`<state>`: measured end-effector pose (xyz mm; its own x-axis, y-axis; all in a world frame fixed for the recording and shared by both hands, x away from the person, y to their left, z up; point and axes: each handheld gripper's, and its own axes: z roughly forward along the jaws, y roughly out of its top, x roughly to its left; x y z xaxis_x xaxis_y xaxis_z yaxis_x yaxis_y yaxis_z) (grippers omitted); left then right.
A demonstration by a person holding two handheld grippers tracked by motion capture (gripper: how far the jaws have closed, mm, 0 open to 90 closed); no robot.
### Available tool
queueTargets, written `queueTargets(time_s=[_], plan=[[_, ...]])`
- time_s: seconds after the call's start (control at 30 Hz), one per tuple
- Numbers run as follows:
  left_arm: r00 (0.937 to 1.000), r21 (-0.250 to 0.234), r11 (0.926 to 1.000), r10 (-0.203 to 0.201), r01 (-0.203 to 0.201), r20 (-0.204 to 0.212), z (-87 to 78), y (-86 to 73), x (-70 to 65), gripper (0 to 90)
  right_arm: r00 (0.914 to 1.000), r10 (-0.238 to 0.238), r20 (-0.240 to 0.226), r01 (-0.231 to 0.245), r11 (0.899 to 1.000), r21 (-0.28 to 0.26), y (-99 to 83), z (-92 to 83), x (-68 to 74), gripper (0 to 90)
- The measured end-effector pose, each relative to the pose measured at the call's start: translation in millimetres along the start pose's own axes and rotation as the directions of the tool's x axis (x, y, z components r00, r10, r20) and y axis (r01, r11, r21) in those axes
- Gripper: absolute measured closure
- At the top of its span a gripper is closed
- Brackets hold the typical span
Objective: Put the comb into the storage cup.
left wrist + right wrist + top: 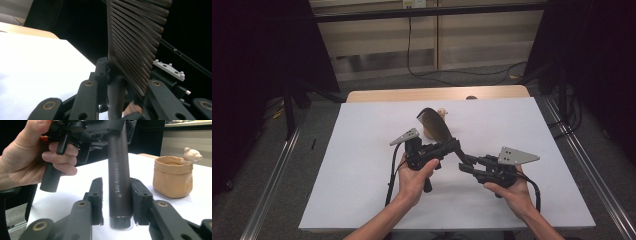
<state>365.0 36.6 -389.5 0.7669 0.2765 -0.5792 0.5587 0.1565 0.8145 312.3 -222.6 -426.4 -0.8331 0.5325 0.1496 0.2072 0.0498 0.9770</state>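
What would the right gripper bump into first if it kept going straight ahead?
Probably the left gripper. The right gripper has its jaws on either side of the brush handle, which runs straight ahead into the left gripper's grip. The bear cup stands off to the side, out of that line.

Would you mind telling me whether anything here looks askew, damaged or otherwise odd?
Nothing looks damaged or spilled. The ribbed brush is held off the table at a slant, its neck clamped in the left tongs. The tan pot stands upright on the white sheet.
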Motion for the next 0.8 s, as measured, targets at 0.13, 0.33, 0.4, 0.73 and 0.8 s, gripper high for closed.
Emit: queueTargets(time_s=[0.13, 0.33, 0.4, 0.73, 0.8], plan=[[0.9992, 0.007, 0.9993, 0.036, -0.036, -0.018, -3.9, 1.8, 0.8, 73.3, 0.9999, 0.004, 0.016, -0.004, 1.000, 0.011, 0.3, 0.7, 0.2, 52.5], [0.9961, 0.008, 0.9972, 0.074, -0.074, -0.047, -10.6, 5.5, 2.8, 73.3, 0.9989, 0.019, 0.043, -0.020, 1.000, 0.008, 1.6, -1.9, -0.7, 38.2], [0.9943, 0.012, 0.9961, 0.088, -0.088, -0.059, -12.4, 6.3, 3.3, 73.2, 0.9982, 0.018, 0.056, -0.019, 1.000, 0.012, 1.7, -2.4, -0.3, 34.5], [0.9785, 0.036, 0.9848, 0.173, -0.170, -0.112, -22.9, 14.0, 4.1, 73.3, 0.9904, 0.019, 0.137, -0.021, 1.000, 0.015, 3.2, -8.3, 0.1, 17.2], [0.9719, 0.050, 0.9791, 0.202, -0.197, -0.121, -24.6, 14.6, 4.2, 73.2, 0.9861, 0.026, 0.164, -0.028, 1.000, 0.011, 4.8, -9.5, 0.3, 11.6]])
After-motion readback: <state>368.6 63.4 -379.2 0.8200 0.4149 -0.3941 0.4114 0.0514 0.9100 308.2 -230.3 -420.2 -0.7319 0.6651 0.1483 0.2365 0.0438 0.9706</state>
